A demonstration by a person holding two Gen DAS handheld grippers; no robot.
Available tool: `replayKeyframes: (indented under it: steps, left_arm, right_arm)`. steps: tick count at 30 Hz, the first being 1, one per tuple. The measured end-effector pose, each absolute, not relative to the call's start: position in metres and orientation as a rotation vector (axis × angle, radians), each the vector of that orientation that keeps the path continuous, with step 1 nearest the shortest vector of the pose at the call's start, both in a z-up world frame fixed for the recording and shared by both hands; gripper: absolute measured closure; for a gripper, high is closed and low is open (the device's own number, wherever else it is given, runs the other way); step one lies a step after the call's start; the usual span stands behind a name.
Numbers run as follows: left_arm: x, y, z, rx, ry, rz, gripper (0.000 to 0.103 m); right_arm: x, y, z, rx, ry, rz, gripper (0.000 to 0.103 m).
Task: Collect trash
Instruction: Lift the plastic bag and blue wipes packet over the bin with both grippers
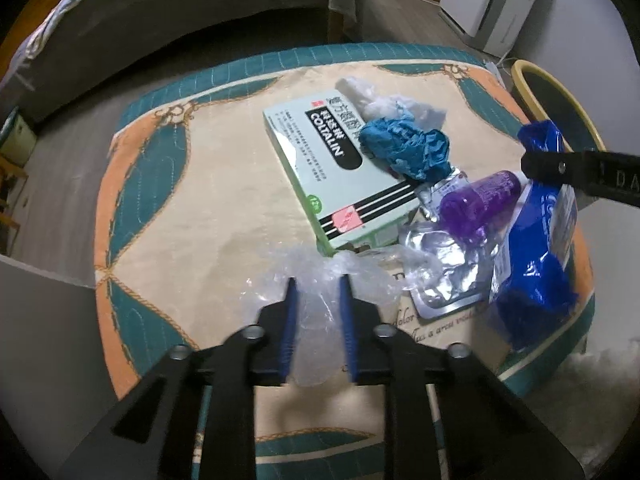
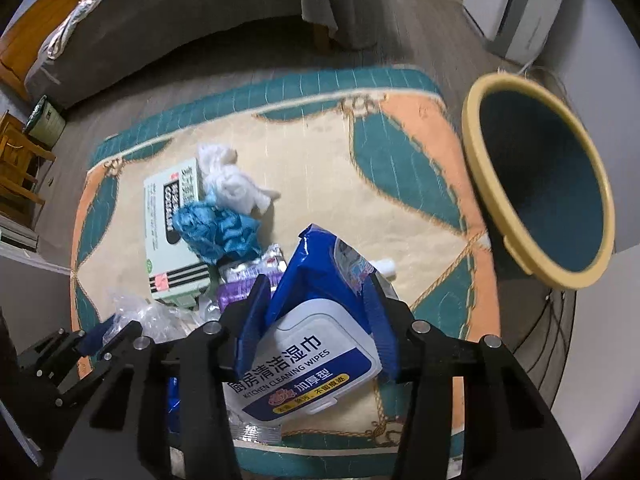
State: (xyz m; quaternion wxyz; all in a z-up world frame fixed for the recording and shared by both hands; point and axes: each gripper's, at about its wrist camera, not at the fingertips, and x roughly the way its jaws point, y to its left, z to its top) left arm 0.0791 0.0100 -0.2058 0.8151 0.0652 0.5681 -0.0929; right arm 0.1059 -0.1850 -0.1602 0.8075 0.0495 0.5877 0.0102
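Pickup stage w/ both hands: our left gripper [image 1: 318, 286] is clamped on the clear plastic wrap [image 1: 320, 280] at the near edge of the mat [image 1: 192, 208], while our right gripper [image 2: 316, 300] squeezes the blue wipes pack [image 2: 320, 320]. Neither is binned yet. Next, we reckon, lift both clear of the pile & carry them over to the yellow-rimmed bin [image 2: 476, 160], just off the mat's right edge, then let go.

My left gripper [image 1: 318, 292] is black plastic linkage with silver screw heads and ribbed blue pads. My right gripper [image 2: 316, 300] looks identical: black arms, blue pads.
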Motion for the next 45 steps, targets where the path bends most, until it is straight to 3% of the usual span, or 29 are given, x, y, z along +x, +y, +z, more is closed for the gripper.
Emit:
replayKeyframes:
  steps: [20,45]
  left_arm:
    - [0.081,0.007,-0.119,0.159,0.880,-0.143,0.090]
    - [0.098,-0.030,-0.097,0.184,0.783,-0.183,0.090]
  right_arm:
    - [0.124,-0.209,-0.096,0.189,1.067,0.042,0.055]
    - [0.148,-0.257,-0.054,0.203,0.947,0.042,0.055]
